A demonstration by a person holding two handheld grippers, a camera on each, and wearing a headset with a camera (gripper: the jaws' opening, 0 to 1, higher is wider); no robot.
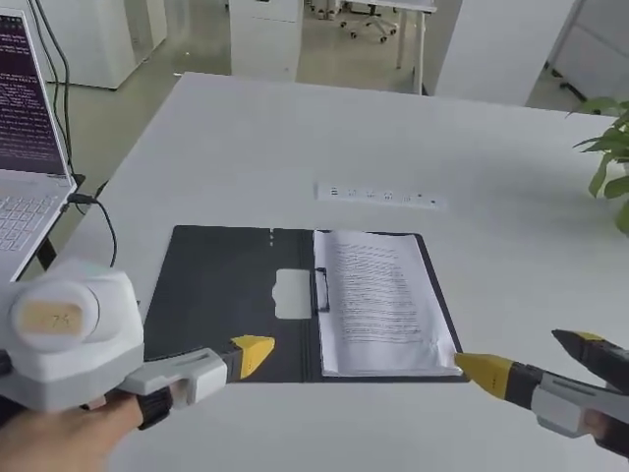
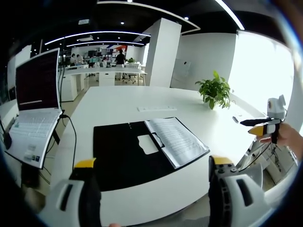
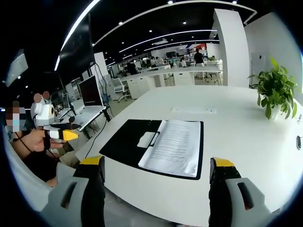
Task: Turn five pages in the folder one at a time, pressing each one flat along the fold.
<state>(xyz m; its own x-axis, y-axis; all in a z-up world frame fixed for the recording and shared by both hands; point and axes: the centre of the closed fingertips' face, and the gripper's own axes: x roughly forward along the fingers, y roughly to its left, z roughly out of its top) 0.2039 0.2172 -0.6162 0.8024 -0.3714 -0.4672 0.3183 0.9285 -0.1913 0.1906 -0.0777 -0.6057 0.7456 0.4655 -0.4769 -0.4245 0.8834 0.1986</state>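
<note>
An open black folder (image 1: 221, 295) lies flat on the white table (image 1: 295, 128). Its left half is bare black cover with a white patch; a stack of printed pages (image 1: 378, 295) sits on its right half, under a clip (image 1: 321, 290) by the fold. My left gripper (image 1: 246, 356) hovers open just over the folder's near left edge, holding nothing. My right gripper (image 1: 521, 354) is open off the pages' near right corner, one yellow tip close to that corner. In the left gripper view the folder (image 2: 128, 151) lies ahead of the wide-apart jaws; the right gripper view shows the pages (image 3: 173, 146) likewise.
An open laptop (image 1: 20, 147) stands at the table's left edge with a black cable (image 1: 98, 211) beside it. A white power strip (image 1: 381, 196) lies beyond the folder. A potted plant (image 1: 609, 147) is at the far right. Office desks and chairs stand behind.
</note>
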